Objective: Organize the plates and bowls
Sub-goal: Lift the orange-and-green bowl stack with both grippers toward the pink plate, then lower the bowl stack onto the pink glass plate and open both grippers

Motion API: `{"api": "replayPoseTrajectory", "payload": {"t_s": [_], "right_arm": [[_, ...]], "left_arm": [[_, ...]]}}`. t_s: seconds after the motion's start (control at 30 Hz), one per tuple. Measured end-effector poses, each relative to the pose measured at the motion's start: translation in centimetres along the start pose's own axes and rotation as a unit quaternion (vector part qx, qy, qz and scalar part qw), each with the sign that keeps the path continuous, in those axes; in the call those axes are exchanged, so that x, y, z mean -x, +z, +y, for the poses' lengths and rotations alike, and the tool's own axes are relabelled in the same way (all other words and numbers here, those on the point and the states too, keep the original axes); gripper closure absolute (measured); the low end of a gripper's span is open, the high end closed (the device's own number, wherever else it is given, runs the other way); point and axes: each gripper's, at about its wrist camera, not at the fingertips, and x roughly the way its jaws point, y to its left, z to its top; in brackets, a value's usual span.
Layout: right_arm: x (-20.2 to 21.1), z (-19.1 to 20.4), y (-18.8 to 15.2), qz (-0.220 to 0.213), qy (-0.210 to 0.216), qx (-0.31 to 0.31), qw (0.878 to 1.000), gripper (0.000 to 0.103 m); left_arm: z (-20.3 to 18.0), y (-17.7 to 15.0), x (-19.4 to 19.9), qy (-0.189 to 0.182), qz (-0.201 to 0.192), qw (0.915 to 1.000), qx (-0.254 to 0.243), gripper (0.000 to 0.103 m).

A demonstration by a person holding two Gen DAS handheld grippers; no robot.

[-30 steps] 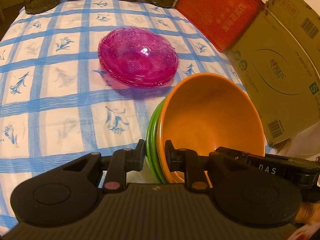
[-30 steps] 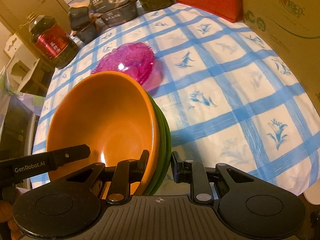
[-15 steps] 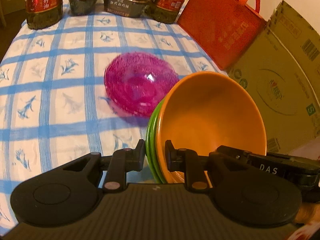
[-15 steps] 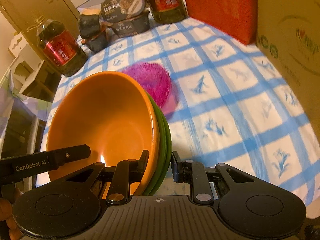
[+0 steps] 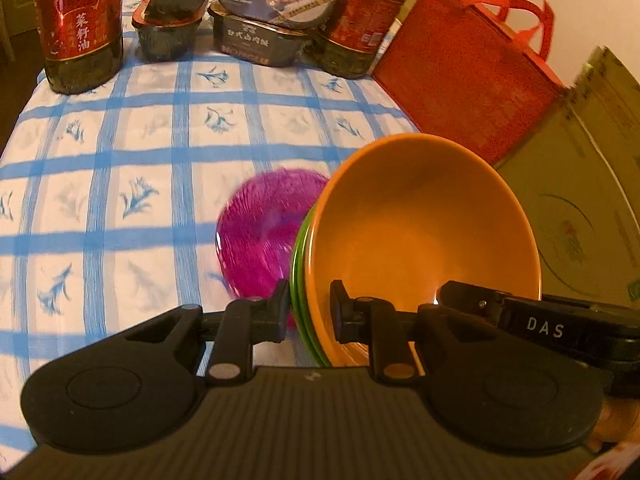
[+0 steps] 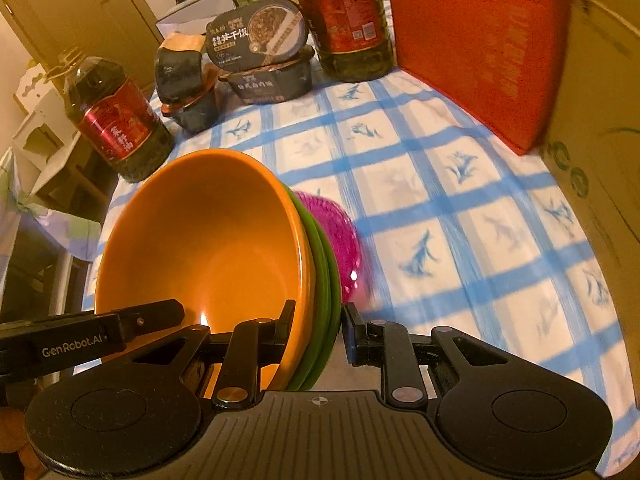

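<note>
Left wrist view first: the left tool point(image 5: 309, 312) is clamped narrow on the near rim of a stack of bowls, an orange bowl point(image 5: 420, 236) nested in green bowls point(image 5: 301, 264) (only their rims show, so how many I cannot tell). The orange one is glossy, plain and has nothing in it. The stack is tilted and held above the desk point(image 5: 120, 184), which wears a white cloth with blue checks and small blue flowers. Beneath and beside the stack lies a pile of pink glass plates point(image 5: 264, 228), ribbed, translucent and blurred. The right tool point(image 5: 520, 320) reaches in from the right, one finger inside the orange bowl. At the far edge stand two oil bottles point(image 5: 78, 28), dark and red-labelled, and between them sealed meal tubs point(image 5: 260, 40), stacked. A red bag point(image 5: 468, 84) leans by a cardboard box point(image 5: 580, 208).

Over to the right wrist view: the right tool point(image 6: 318, 326) pinches the same stack on its opposite rim, one finger inside the orange bowl point(image 6: 208, 248), the other outside the green bowls point(image 6: 324, 280). A bright glint sits low in the orange bowl. The left tool point(image 6: 120, 328) comes in from the left onto the rim. The pink glass plates point(image 6: 344, 240) peek out behind the stack, on the desk point(image 6: 460, 220). The oil bottles point(image 6: 116, 120), meal tubs point(image 6: 264, 52) and red bag point(image 6: 480, 48) line the back.
</note>
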Motion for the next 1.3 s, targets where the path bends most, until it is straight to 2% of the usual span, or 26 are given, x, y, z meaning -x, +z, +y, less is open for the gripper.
{"api": "replayPoseTrajectory", "payload": {"t_s": [0.23, 0.4, 0.83, 0.97, 1.3], "right_arm": [[-4.4, 0.2, 3.3, 0.024, 0.005, 0.004, 1.000, 0.080], [-7.5, -0.2, 4.4, 0.043, 0.012, -0.004, 0.999, 0.080], [-12.3, -1.7, 4.7, 0.074, 0.013, -0.021, 0.997, 0.080], [-13.0, -2.0, 4.6, 0.078, 0.011, -0.023, 0.997, 0.080], [-13.7, -2.6, 4.3, 0.079, 0.020, -0.025, 0.996, 0.080]], "left_arm": [[1.7, 3.7, -3.4, 0.017, 0.014, 0.9997, 0.011, 0.085], [2.9, 4.9, -5.8, 0.030, 0.025, 0.9991, 0.015, 0.085], [4.4, 5.0, -10.0, 0.035, 0.047, 0.9980, 0.023, 0.085], [4.9, 4.9, -10.6, 0.028, 0.048, 0.9980, 0.030, 0.085], [4.5, 4.6, -10.7, 0.030, 0.039, 0.9987, 0.012, 0.085]]}}
